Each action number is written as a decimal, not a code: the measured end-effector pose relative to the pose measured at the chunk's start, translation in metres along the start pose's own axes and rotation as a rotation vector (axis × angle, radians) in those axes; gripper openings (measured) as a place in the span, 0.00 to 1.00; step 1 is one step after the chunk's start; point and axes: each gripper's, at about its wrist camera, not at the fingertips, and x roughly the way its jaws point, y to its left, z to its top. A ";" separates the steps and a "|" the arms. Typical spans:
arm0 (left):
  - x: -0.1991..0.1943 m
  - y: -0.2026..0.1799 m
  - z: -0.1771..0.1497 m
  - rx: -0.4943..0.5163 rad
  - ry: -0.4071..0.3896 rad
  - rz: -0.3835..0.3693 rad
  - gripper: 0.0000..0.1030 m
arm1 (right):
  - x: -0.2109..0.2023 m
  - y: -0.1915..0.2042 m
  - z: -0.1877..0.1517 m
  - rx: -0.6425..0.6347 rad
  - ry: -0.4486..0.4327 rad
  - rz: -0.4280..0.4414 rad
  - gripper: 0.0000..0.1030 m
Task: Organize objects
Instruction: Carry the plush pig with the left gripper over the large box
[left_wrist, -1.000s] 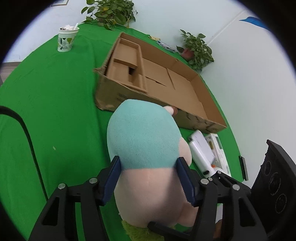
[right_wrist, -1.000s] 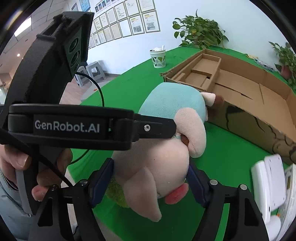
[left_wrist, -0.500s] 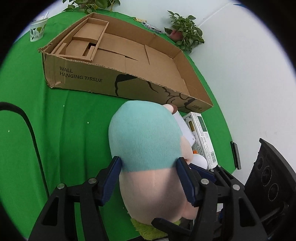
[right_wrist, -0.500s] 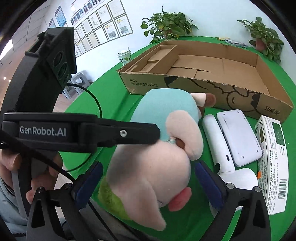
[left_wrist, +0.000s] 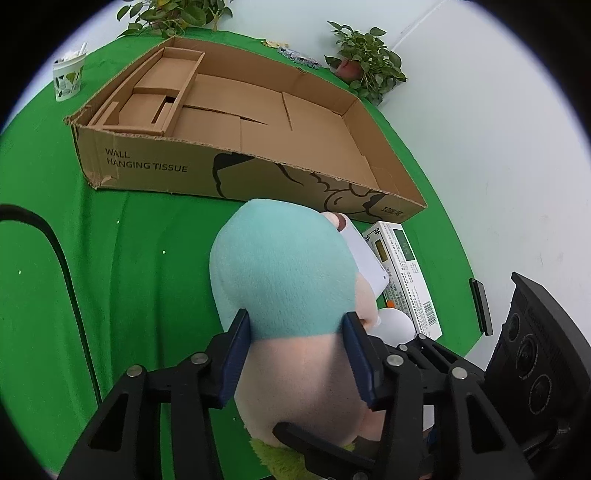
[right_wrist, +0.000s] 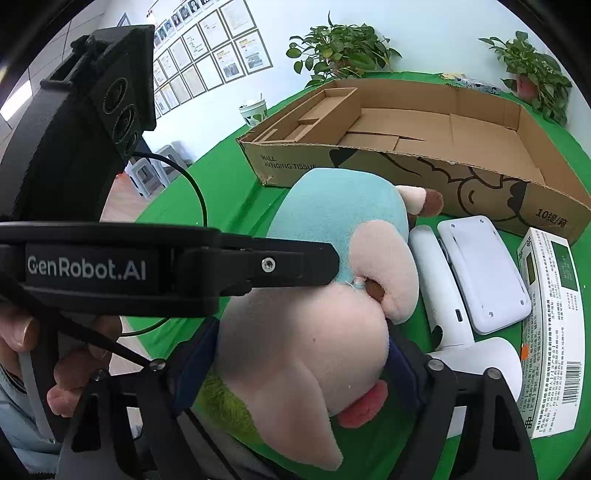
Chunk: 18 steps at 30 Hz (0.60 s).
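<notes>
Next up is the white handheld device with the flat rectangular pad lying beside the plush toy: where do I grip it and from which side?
Grip the white handheld device across its long rounded bar, coming from above. The bar is narrow and lies flat on the green cloth; the flat pad is probably too wide.

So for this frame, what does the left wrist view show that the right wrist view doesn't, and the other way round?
Only the left wrist view: the slim black device at the table's right edge, and the left claw head-on, its pads pressed into the plush toy.

Only the right wrist view: framed papers on the wall, stools, the person's hand, the white handheld device in full, and the right claw squeezing the plush's pink body. Both claws' jaws have just been closing on it.

Both: the cardboard box, paper cup, potted plants and printed carton.
</notes>
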 end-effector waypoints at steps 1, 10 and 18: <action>-0.002 -0.002 0.000 0.007 -0.003 0.004 0.45 | 0.000 -0.001 0.001 0.001 -0.002 0.001 0.73; -0.043 -0.049 0.024 0.108 -0.134 0.011 0.45 | -0.041 0.002 0.031 -0.007 -0.140 -0.022 0.70; -0.059 -0.088 0.060 0.208 -0.216 -0.045 0.45 | -0.089 0.004 0.055 -0.020 -0.258 -0.115 0.70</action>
